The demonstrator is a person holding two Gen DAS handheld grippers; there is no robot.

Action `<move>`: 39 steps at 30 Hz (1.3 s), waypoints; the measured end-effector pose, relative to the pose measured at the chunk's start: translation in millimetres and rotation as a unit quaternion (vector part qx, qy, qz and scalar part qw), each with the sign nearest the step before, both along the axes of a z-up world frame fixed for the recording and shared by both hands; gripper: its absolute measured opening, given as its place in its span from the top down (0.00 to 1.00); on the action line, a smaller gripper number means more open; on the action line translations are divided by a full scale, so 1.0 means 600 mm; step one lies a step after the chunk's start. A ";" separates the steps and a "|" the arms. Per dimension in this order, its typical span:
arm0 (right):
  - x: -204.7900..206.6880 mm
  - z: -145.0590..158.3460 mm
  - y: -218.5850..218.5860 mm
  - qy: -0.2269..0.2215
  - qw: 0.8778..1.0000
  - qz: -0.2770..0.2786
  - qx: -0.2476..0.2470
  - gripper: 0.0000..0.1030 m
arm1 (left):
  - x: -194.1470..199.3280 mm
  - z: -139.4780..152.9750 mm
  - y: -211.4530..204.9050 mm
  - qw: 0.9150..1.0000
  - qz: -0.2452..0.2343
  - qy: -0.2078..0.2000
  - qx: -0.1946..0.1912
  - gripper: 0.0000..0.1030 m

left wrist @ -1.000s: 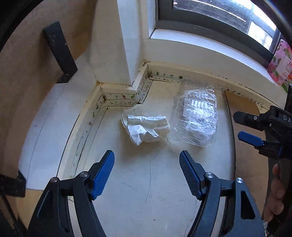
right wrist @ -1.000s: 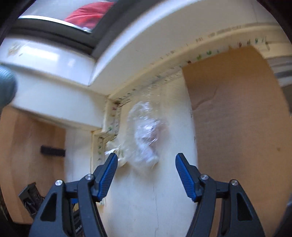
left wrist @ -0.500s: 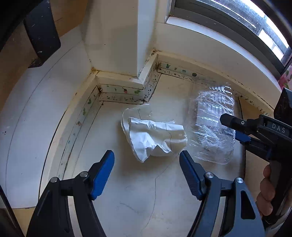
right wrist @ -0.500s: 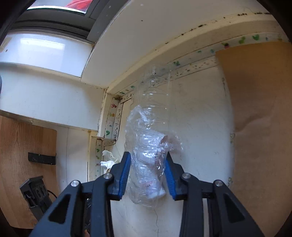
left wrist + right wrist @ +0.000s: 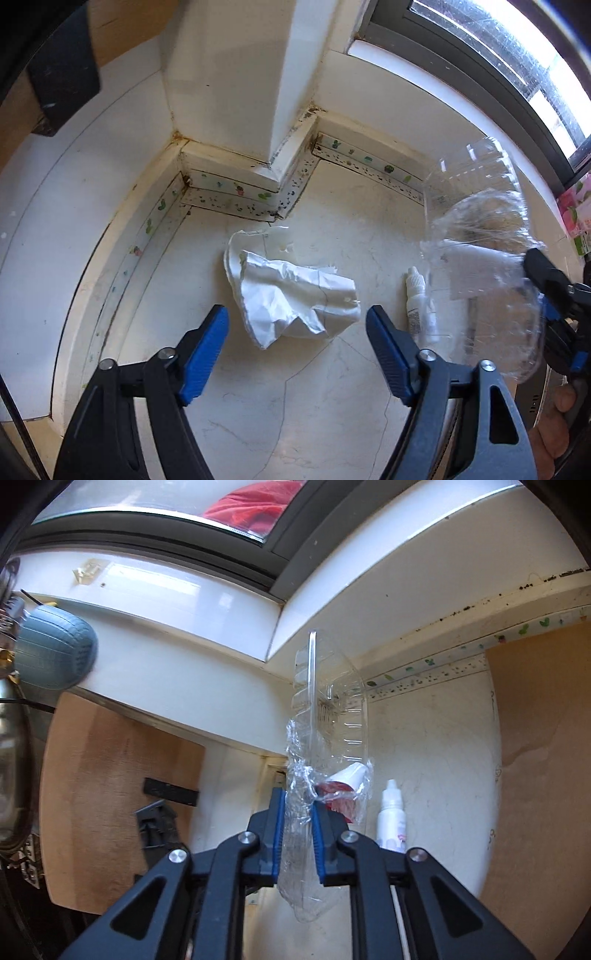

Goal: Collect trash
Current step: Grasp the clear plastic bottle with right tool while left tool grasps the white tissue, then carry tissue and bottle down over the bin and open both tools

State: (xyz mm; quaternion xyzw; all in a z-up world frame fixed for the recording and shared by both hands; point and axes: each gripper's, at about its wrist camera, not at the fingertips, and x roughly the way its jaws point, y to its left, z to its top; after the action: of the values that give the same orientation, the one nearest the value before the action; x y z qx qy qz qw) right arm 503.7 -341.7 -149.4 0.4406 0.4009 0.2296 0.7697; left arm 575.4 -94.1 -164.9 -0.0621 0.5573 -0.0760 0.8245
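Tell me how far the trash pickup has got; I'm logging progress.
In hand: the right gripper is shut on the clear plastic packaging, lifted off the floor. Left: the crumpled white paper lies ahead of the open left gripper, and a small dropper bottle remains.

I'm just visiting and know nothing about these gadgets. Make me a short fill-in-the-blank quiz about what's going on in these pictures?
1. The right gripper is shut on a clear ____ container.
2. The crumpled white paper lies ahead of the left gripper, whose jaws are ____.
3. A small white dropper bottle lies on the surface to the ____ of the paper in the left wrist view.

Missing words: plastic; open; right
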 end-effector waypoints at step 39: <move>-0.417 0.119 0.077 -0.031 0.999 -0.014 -0.035 0.88 | -0.414 0.164 0.035 0.991 -0.077 -0.104 0.014 0.60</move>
State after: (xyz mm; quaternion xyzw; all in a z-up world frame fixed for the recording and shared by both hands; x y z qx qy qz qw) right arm 253.2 -295.3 -77.8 0.4119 0.3786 0.2177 0.7998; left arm 327.3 -73.3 -66.5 0.0006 0.4725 -0.1382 0.8704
